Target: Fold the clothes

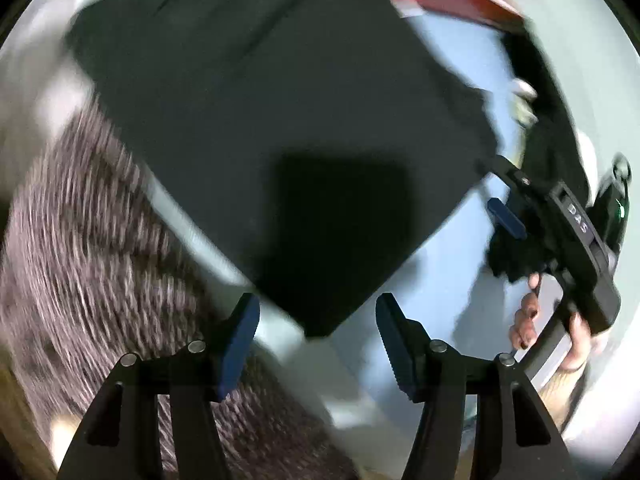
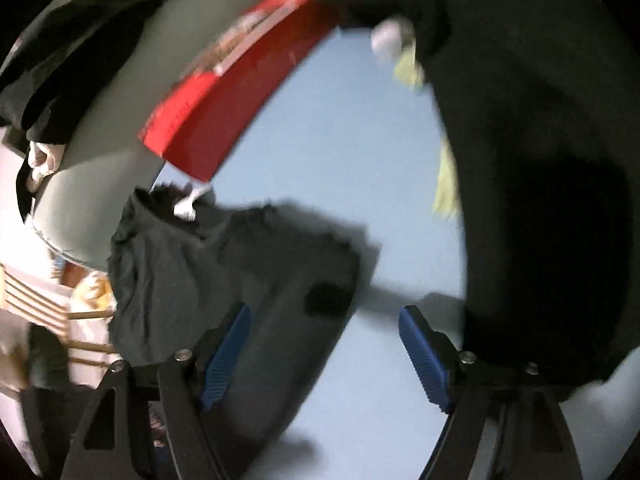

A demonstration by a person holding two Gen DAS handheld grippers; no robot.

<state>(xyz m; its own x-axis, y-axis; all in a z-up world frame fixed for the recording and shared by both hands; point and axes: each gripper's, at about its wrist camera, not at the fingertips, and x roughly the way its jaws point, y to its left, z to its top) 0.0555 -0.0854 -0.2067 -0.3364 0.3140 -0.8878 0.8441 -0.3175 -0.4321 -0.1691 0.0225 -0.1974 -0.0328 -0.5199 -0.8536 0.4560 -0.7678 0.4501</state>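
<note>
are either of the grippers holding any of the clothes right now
No. The left gripper and right gripper both have open jaws with nothing between them; the folded dark garment lies free on the light blue surface.

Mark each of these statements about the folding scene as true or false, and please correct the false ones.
1. The left claw is clamped on the dark folded garment. False: its jaws stand open with nothing pressed between the pads; a corner of the garment only lies ahead of them.
2. A red item lies beyond the light blue surface in the right wrist view. True.
3. The right claw is open. True.
4. The right claw grips the red item. False: the red item lies well ahead of its jaws, which hold nothing.
5. In the left wrist view, a hand holds the other claw's handle. True.
</note>
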